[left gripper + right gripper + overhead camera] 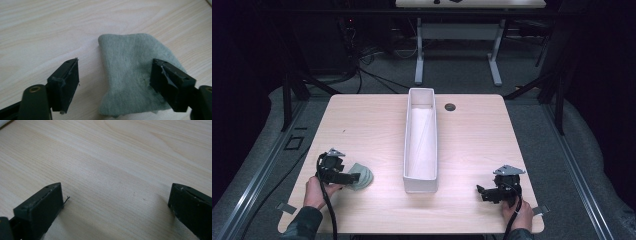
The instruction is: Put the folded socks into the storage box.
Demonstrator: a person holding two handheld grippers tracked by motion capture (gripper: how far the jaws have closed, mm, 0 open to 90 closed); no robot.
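A pale green folded cloth (361, 176) lies on the wooden table (362, 125) near its front left. My left gripper (354, 177) is open right at the cloth's near edge. In the left gripper view the cloth (132, 75) lies flat between the spread jaws, and the right jaw overlaps its side; my left gripper (115, 75) has not closed on it. My right gripper (481, 192) is open near the front right of the table, pointing left. In the right gripper view my right gripper (115, 202) has bare wood between its jaws.
A long white rectangular bin (421, 142) stands lengthwise down the middle of the table, between the two grippers. A small dark round grommet (450, 107) sits in the tabletop at the back. A person's hands hold both grippers at the front edge.
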